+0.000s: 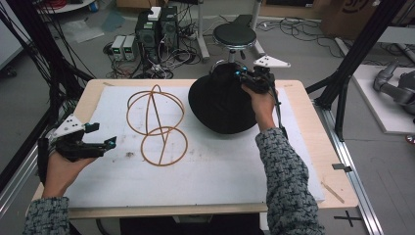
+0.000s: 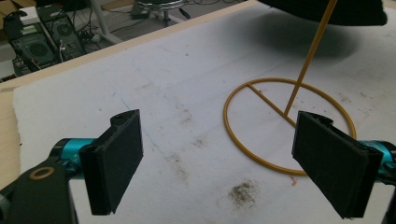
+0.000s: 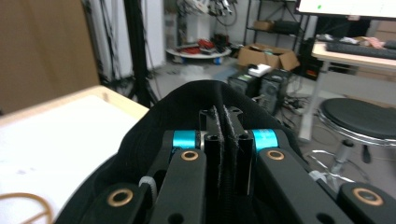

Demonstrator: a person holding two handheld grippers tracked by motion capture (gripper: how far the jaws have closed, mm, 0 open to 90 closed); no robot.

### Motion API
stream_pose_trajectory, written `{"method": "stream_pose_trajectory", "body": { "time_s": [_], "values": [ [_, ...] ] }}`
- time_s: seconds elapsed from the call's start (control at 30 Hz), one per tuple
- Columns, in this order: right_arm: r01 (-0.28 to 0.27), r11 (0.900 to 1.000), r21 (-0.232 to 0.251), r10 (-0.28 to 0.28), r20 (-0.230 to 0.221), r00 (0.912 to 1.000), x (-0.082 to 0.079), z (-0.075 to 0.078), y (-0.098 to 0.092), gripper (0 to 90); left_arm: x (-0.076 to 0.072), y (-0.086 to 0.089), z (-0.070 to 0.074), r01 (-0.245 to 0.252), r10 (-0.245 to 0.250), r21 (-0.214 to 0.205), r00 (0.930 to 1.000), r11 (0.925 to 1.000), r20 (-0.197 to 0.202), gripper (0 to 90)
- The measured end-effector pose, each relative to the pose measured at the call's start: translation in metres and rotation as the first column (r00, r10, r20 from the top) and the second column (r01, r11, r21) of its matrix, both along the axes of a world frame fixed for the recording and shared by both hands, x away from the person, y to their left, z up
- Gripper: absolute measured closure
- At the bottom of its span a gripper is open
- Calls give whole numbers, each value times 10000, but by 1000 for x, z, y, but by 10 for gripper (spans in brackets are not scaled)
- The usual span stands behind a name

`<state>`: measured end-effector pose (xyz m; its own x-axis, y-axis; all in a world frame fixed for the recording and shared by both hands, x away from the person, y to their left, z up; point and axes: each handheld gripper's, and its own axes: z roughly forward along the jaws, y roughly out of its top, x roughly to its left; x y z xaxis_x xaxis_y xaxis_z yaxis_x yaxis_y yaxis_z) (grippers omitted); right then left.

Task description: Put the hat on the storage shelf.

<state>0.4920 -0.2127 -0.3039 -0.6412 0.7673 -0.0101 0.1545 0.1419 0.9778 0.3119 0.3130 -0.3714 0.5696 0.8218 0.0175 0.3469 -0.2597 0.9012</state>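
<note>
My right claw [image 1: 241, 77] grips the black hat [image 1: 220, 100] at its far brim; my left claw [image 1: 100, 136] hangs open near the worktop's [image 1: 303, 147] left edge, wire stand [image 1: 156, 122] between.

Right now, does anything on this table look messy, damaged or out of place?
Mostly tidy. The white mat has dark smudges, the clearest near the wire stand, beside its base ring. The black hat is off the stand, pinched at its crown by the right gripper.
</note>
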Motion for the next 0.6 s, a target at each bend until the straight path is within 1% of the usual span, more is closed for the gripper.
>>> {"method": "stream_pose_trajectory", "body": {
  "time_s": [0.03,0.2,0.23,0.3,0.33,0.47,0.5,0.53,0.57,0.6],
  "values": [
    [-51,10000,62,51,88,9999,-4,6,-4,880,0,-1,0,-1,1,-11,10000,10000,3,167],
    [-120,9994,316,107,422,9991,-11,19,-11,880,1,-2,0,32,-31,-21,10000,10000,12,167],
    [-171,9990,402,154,424,9990,-12,22,-12,880,2,-3,0,52,-52,12,10000,10000,23,168],
    [-193,9988,447,167,572,9982,-14,29,-13,880,2,-2,0,46,-46,45,10000,10000,4,168],
    [-230,9987,450,201,652,9977,-15,33,-13,880,2,-2,0,22,-22,-6,10000,10000,4,168],
    [-424,9966,702,356,951,9948,-19,51,-13,880,2,-1,0,-1,1,-9,10000,10000,-1,168],
    [-424,9966,702,356,951,9948,-19,51,-13,880,2,-1,0,-1,1,-9,10000,10000,-1,168],
    [-498,9948,883,400,1097,9932,-20,62,-14,880,1,-1,0,-23,23,-35,10000,10000,8,168],
    [-498,9948,883,400,1097,9932,-20,62,-14,880,1,-1,0,-23,23,-35,10000,10000,8,168],
    [-562,9947,860,453,1233,9913,-22,73,-15,880,1,0,0,-4,4,3,10000,10000,7,168]
  ]
}}
